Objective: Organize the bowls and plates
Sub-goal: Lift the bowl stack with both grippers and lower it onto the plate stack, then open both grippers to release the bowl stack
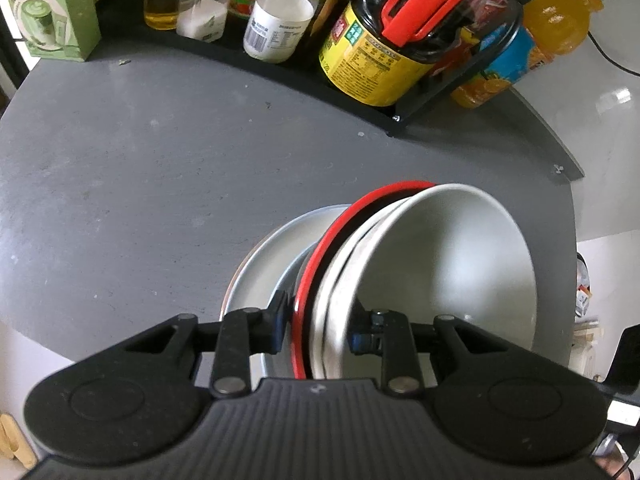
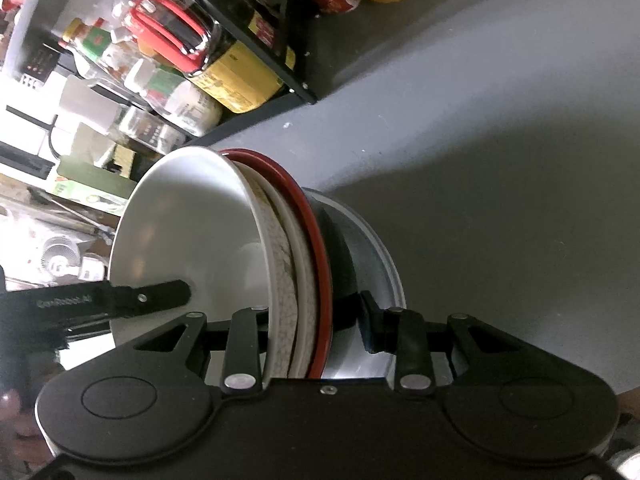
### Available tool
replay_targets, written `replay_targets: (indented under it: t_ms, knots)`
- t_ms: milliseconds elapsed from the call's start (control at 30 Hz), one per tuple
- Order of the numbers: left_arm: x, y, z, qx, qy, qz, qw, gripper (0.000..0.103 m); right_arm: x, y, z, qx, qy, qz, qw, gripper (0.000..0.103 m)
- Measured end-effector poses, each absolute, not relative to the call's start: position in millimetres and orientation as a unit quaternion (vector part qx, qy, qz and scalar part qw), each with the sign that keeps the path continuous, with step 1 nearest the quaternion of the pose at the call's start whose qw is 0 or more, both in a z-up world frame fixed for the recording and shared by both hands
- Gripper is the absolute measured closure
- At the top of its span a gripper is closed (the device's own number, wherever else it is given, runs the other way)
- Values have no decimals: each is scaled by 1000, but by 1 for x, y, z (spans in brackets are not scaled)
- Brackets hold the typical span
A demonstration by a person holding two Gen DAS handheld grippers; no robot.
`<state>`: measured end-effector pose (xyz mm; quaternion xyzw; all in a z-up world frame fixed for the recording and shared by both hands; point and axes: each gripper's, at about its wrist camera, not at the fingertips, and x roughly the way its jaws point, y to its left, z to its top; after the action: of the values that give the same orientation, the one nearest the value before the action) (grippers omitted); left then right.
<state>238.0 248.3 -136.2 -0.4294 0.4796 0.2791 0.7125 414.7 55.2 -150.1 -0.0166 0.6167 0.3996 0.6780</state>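
Note:
A stack of nested bowls is clamped from opposite sides by both grippers. The plain white bowl (image 1: 440, 264) (image 2: 192, 232) is innermost. Around it sit a crackle-patterned bowl (image 2: 280, 240) and a black bowl with a red rim (image 1: 310, 260) (image 2: 316, 240). My left gripper (image 1: 322, 326) is shut across the rims, one finger inside the white bowl and one outside the red rim. My right gripper (image 2: 316, 324) is shut on the far side the same way. A metal plate (image 1: 256, 268) (image 2: 380, 256) lies under the stack. I cannot tell whether the stack is touching the plate.
The grey tabletop (image 1: 140, 160) stretches left and ahead. A black rack along the back holds a large soy sauce jug (image 1: 368, 56), oil and spice bottles (image 1: 204, 4). A green box (image 1: 52, 8) stands far left, an orange juice bottle (image 1: 560, 24) far right.

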Motion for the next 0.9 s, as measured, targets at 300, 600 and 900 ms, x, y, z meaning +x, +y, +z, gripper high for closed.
replay_targets:
  t_ms: [300,600,900]
  knots:
    - [239,247,-135,-422,479,263,723,75,405,46,-157,-3,616,387,686,69]
    - [242,245,-124,-406,476,259,736,69,400,35,-145,13,599,394,697,51]
    - [247,232,-99,-352,482,280,752,24,392,24,-124,7,563,401,723,34]
